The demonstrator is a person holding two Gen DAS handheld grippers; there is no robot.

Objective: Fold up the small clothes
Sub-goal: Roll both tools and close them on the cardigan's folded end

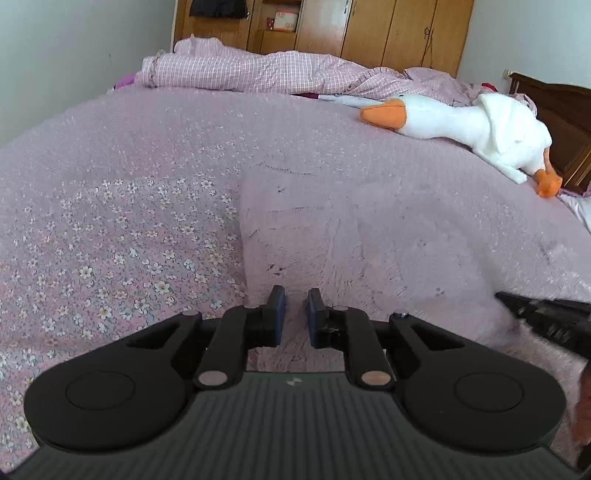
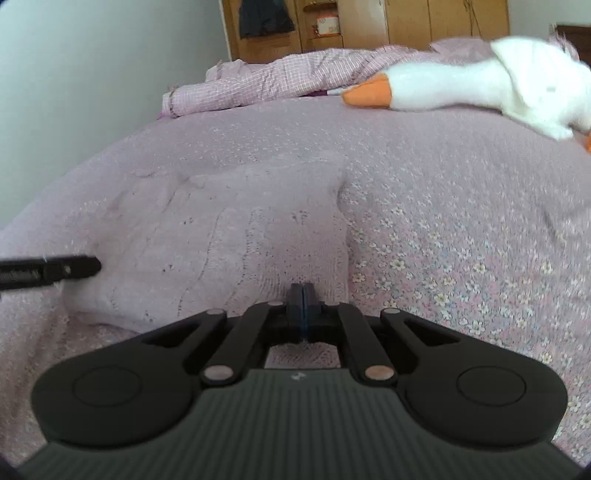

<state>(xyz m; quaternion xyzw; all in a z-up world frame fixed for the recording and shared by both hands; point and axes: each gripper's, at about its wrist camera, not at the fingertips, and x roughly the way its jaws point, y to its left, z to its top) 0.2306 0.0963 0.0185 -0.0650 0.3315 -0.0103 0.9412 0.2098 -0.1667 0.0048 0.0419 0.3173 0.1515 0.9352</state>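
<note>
A pale pink knit garment [image 1: 369,229] lies flat on the bed, and it also shows in the right wrist view [image 2: 221,236]. My left gripper [image 1: 296,306] hovers low over its near edge, open by a narrow gap with only fabric showing beneath. The black tip of the left gripper [image 2: 70,267] reaches the garment's left side in the right wrist view. My right gripper [image 2: 302,295] is shut, pads pressed together at the garment's near edge by its right side; no fabric shows between them. Its arm [image 1: 546,321] enters the left wrist view from the right.
The bed has a pink flowered cover [image 1: 110,229]. A white plush goose [image 1: 461,125] with an orange beak lies at the far right. A rumpled pink checked quilt [image 1: 258,70] lies along the far side. A wooden wardrobe [image 1: 388,29] stands behind, a white wall [image 1: 74,55] on the left.
</note>
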